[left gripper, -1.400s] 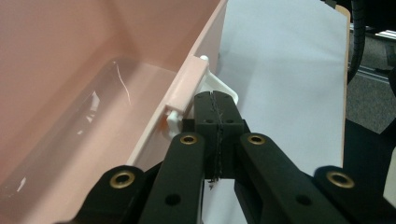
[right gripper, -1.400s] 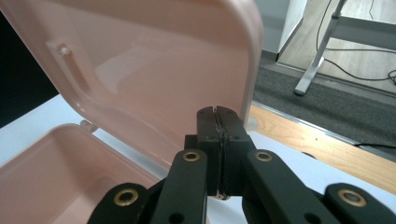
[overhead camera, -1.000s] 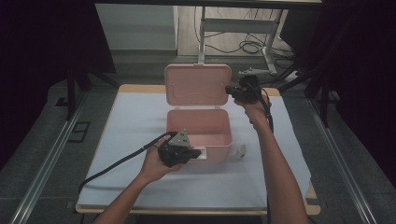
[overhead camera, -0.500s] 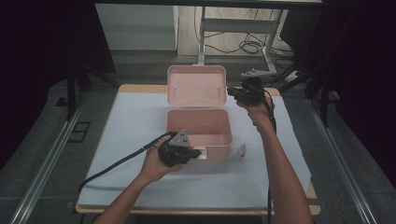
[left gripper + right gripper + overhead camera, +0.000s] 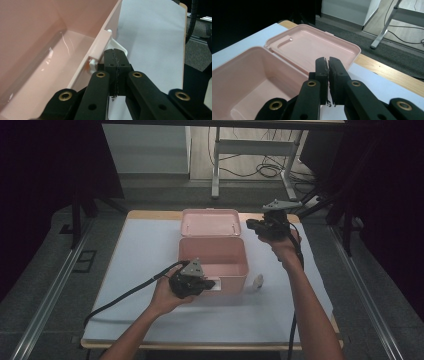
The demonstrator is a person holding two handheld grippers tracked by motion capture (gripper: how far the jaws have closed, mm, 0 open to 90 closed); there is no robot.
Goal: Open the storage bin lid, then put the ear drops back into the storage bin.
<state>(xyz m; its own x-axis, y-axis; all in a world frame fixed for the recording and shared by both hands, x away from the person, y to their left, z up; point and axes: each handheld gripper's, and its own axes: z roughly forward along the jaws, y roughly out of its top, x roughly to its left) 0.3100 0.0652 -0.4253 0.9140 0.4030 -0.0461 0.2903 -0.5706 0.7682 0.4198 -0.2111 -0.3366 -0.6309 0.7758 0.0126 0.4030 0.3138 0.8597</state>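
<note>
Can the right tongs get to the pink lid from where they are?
Probably yes. The right tongs hang just beside the open lid, with nothing between them; the lid's edge lies right ahead in the right gripper view.

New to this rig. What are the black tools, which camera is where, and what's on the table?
No robot here: a person holds a two-jaw gripper in each hand. The high view looks down on the table from above the person; the other two cameras ride on the grippers and look along their black jaws.

On the white-covered table stands an open pink plastic box, its lid tipped back. A small white object lies beside it; I can't identify it.

The left gripper sits shut at the box's front latch, gripping nothing. The right gripper hovers beside the lid, also holding nothing; its jaws have just opened a crack.
</note>
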